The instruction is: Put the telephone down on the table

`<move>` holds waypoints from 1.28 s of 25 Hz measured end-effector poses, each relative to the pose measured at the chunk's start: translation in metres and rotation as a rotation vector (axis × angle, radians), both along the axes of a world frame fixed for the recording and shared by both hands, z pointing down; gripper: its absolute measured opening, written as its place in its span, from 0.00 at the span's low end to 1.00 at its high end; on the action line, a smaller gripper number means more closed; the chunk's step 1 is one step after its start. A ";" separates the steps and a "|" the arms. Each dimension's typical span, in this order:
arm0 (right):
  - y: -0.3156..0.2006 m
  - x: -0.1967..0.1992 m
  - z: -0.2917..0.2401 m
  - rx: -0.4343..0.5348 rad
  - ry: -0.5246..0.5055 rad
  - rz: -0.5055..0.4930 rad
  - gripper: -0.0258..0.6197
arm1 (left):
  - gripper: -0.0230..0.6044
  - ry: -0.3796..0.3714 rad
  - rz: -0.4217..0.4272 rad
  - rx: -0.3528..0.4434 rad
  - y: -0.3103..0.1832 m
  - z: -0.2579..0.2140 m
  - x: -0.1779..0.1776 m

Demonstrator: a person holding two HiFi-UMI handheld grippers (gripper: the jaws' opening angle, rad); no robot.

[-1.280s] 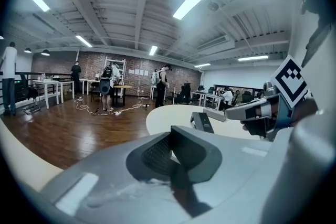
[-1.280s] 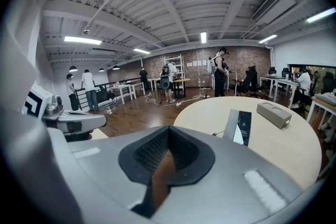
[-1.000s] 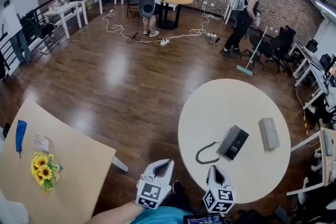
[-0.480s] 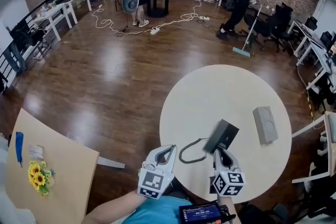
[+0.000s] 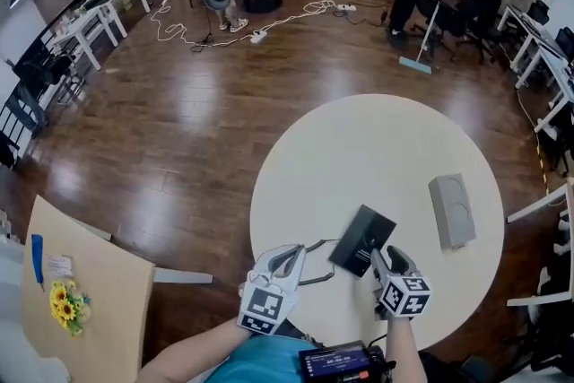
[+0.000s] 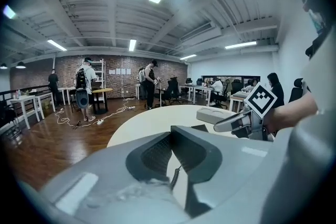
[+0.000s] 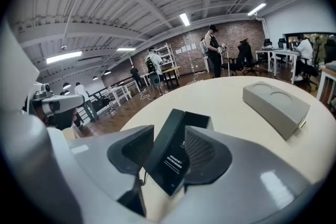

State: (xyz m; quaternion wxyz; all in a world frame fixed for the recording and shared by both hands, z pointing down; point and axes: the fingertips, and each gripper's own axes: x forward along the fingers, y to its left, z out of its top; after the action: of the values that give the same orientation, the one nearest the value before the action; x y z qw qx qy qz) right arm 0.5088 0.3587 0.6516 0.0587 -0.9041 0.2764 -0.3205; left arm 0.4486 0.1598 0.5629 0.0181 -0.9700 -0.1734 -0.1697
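A black telephone (image 5: 361, 239) lies on the round cream table (image 5: 359, 148), near its front edge, and its coiled cord (image 5: 316, 247) runs off to the left. My right gripper (image 5: 387, 260) stands at the telephone's near end. Its jaws are opening, and in the right gripper view the telephone (image 7: 170, 152) sits tilted between them. My right gripper (image 7: 169, 145) shows a gap beside its left pad. My left gripper (image 5: 291, 254) hovers over the cord with its tips together. In the left gripper view my left gripper (image 6: 170, 131) is shut and empty, with the cord (image 6: 175, 178) below it.
A grey box (image 5: 451, 211) lies on the table to the right of the telephone. A wooden table (image 5: 99, 282) at lower left carries sunflowers (image 5: 67, 305). Cables (image 5: 260, 27) trail across the far floor, where people, desks and chairs stand.
Both grippers have moved forward from the table's near edge over the table. The right gripper has reached the telephone and its jaws have spread around it. The left now hangs over the cord.
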 end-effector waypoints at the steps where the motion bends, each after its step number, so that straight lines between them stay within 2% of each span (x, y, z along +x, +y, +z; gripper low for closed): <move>1: 0.005 0.005 0.010 0.020 -0.035 -0.003 0.32 | 0.06 -0.003 0.000 0.007 0.002 0.003 0.005; 4: 0.015 0.018 0.040 0.083 -0.150 -0.032 0.41 | 0.06 -0.017 -0.009 0.020 0.009 0.012 0.019; 6: 0.017 0.022 0.059 0.118 -0.204 -0.068 0.43 | 0.06 -0.033 -0.016 0.028 0.011 0.021 0.024; 11: 0.006 0.022 0.086 0.253 -0.314 -0.159 0.45 | 0.06 -0.107 -0.034 0.036 0.012 0.046 0.025; 17: -0.005 0.026 0.106 0.307 -0.391 -0.257 0.46 | 0.06 -0.164 -0.048 0.041 0.014 0.066 0.019; 22: -0.025 0.023 0.111 0.363 -0.474 -0.338 0.45 | 0.06 -0.193 -0.065 0.047 0.012 0.075 0.017; 29: -0.029 0.022 0.115 0.392 -0.529 -0.357 0.38 | 0.06 -0.208 -0.085 0.037 0.006 0.082 0.016; 32: -0.028 0.024 0.110 0.451 -0.545 -0.368 0.35 | 0.06 -0.222 -0.092 0.038 0.007 0.085 0.015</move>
State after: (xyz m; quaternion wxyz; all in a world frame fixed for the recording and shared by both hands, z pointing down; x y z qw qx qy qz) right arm 0.5324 0.3306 0.7612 0.2686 -0.6858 0.4716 -0.4849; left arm 0.4639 0.1664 0.6477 0.0094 -0.9515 -0.1265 -0.2802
